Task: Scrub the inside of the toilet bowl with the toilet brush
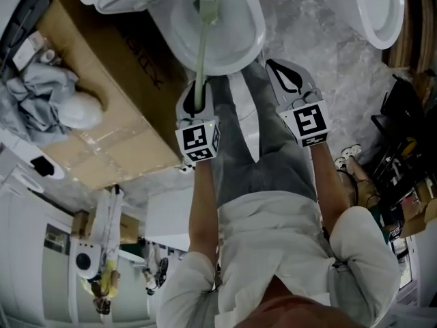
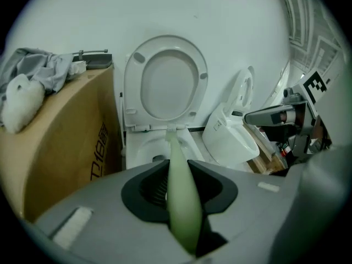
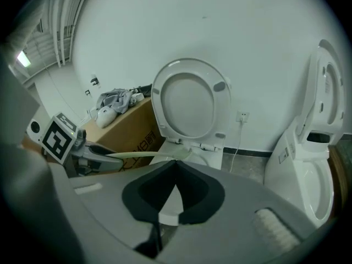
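Left gripper [image 1: 196, 102]: jaws closed tight on the pale green handle of the toilet brush [image 1: 202, 46], gripping it at the lower end, pads pressed on both sides. From the jaws the handle ran straight forward over the front rim and down into the toilet bowl [image 1: 181, 27]. We noted the brush head [image 1: 207, 8] lying inside the bowl toward its back wall; whether the bristles touched the porcelain we could not tell.

Right gripper [image 1: 291, 78]: jaws drawn together, tips meeting, nothing held between them. It hung just to the right of the bowl's front, apart from the rim and from the brush, and pointed toward the toilet.

Toilet seat [image 2: 166, 81] stood raised against the white wall behind the bowl.

Left of the toilet, close against it, we saw a cardboard box [image 1: 102, 101]. On its top lay a crumpled grey cloth [image 1: 29, 91] and beside that a white rounded object [image 1: 78, 109] which we could not identify.

To the right, well apart, stood a second toilet [image 1: 382, 9], its lid up. Between the two toilets the marbled grey floor [image 1: 321, 39] showed.
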`<state>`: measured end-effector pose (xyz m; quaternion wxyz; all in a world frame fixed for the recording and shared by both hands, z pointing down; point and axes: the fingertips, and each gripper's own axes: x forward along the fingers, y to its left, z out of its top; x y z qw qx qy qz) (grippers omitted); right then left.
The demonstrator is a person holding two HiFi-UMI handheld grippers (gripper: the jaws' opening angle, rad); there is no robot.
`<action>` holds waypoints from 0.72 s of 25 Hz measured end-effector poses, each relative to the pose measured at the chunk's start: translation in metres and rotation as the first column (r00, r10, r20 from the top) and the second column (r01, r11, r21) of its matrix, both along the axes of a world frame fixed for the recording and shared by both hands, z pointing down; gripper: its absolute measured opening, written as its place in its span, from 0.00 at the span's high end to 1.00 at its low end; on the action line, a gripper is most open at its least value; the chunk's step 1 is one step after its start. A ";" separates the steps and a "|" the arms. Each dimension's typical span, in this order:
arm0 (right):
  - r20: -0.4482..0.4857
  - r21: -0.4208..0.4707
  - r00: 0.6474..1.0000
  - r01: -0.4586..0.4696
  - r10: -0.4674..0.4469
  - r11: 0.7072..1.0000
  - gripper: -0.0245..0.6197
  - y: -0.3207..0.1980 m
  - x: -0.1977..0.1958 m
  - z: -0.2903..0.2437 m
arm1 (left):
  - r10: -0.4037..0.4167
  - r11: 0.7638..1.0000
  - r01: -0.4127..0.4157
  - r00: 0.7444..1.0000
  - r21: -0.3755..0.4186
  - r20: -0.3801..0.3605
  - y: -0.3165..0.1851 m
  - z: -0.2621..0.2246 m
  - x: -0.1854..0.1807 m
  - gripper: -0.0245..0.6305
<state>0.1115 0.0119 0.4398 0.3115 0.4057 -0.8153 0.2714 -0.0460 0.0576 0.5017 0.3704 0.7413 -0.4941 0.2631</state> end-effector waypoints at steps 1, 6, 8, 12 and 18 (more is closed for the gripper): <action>0.002 -0.005 1.000 0.012 -0.012 1.000 0.96 -0.001 -0.001 0.006 | -0.014 1.000 0.014 1.000 -0.010 -0.002 0.001 0.007 0.002 0.79; -0.004 -0.019 0.998 0.062 -0.062 0.998 0.96 -0.011 -0.005 0.040 | -0.062 0.997 0.062 0.998 -0.035 -0.011 -0.004 0.039 0.013 0.79; -0.009 -0.026 0.997 0.074 -0.074 0.997 0.96 -0.015 -0.003 0.052 | -0.066 0.997 0.065 0.998 -0.039 -0.016 -0.007 0.047 0.021 0.79; -0.005 -0.037 0.996 0.091 -0.091 0.995 0.96 -0.021 -0.001 0.070 | -0.075 0.996 0.073 0.997 -0.054 -0.024 -0.013 0.068 0.034 0.79; 0.002 -0.055 0.994 0.111 -0.111 0.992 0.96 -0.016 0.003 0.086 | -0.115 0.987 0.112 0.993 -0.113 -0.016 -0.012 0.108 0.041 0.79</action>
